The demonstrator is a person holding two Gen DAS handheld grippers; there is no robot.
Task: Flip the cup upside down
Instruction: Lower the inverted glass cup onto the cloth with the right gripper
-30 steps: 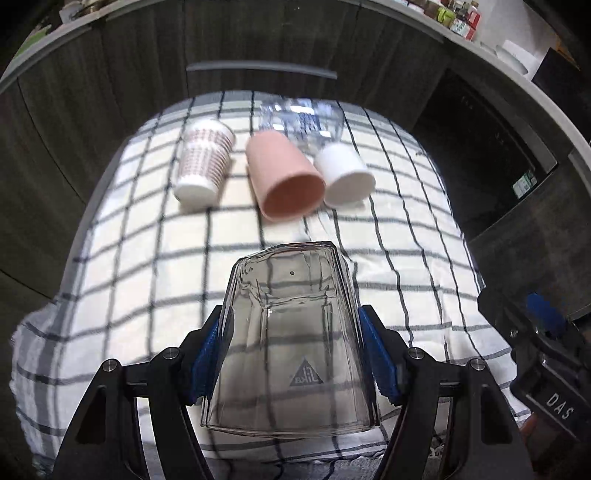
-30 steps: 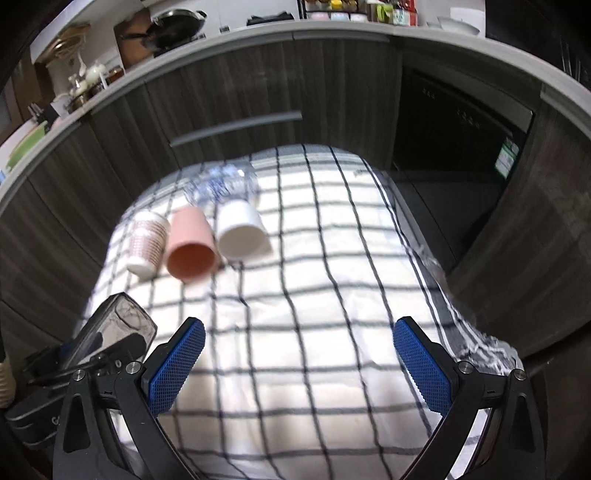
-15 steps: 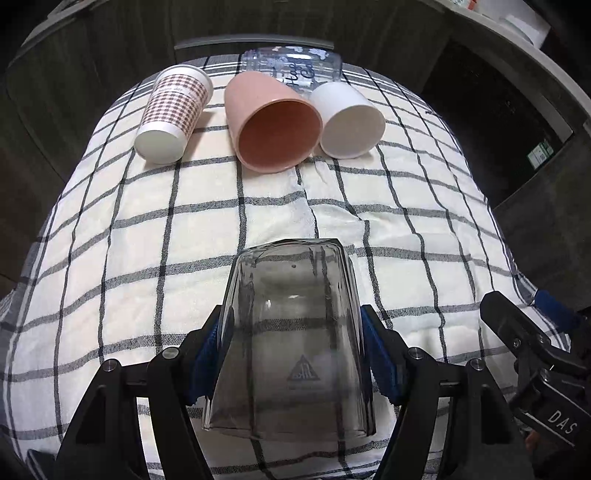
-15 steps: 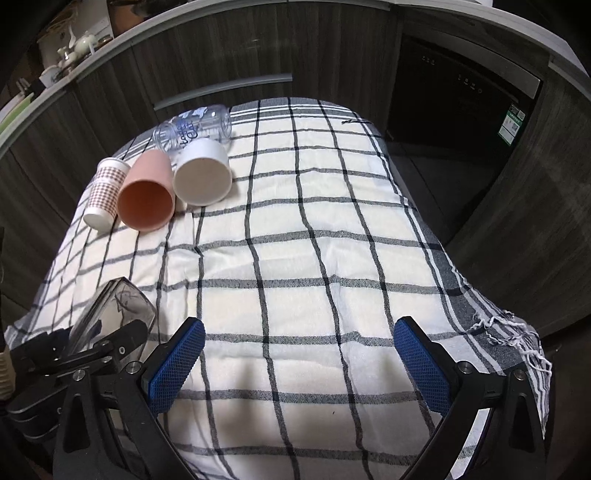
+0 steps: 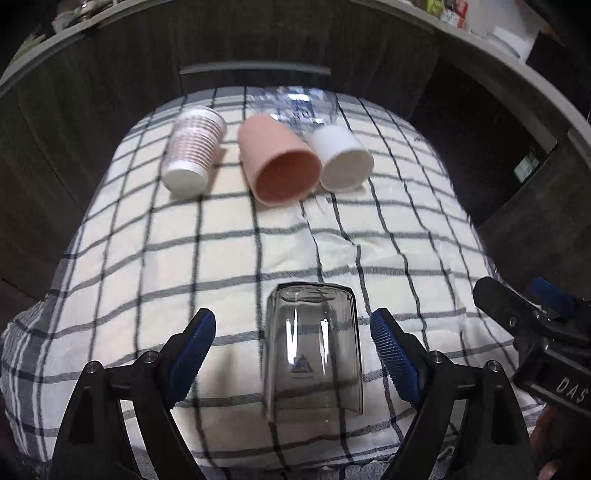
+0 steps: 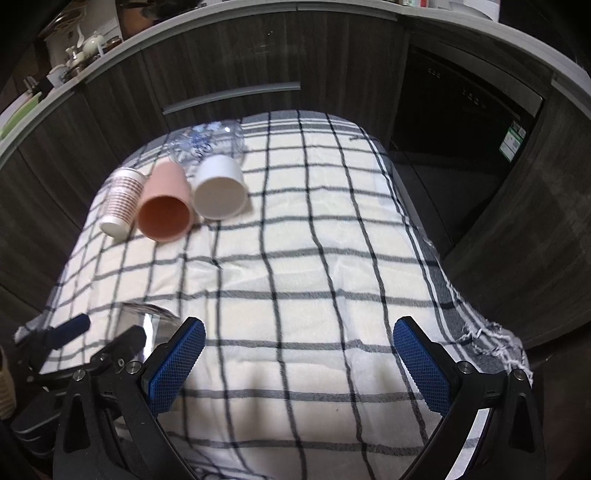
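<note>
This is a home kitchen. Dark wood-grain cabinet fronts (image 6: 229,59) with a long grey bar handle (image 6: 232,96) curve behind a table draped in a black-and-white checked cloth (image 6: 314,258). A built-in black appliance (image 6: 461,122) carrying a green energy label (image 6: 512,139) sits to the right of the cabinets. On the grey countertop (image 6: 74,83) above stand a white teapot and small cups (image 6: 79,48), and jars and packets (image 5: 448,13) line its far end.

Glass cup (image 5: 313,347) stands inverted on checked cloth (image 5: 221,258) — three cups (image 5: 284,164) lie behind.
</note>
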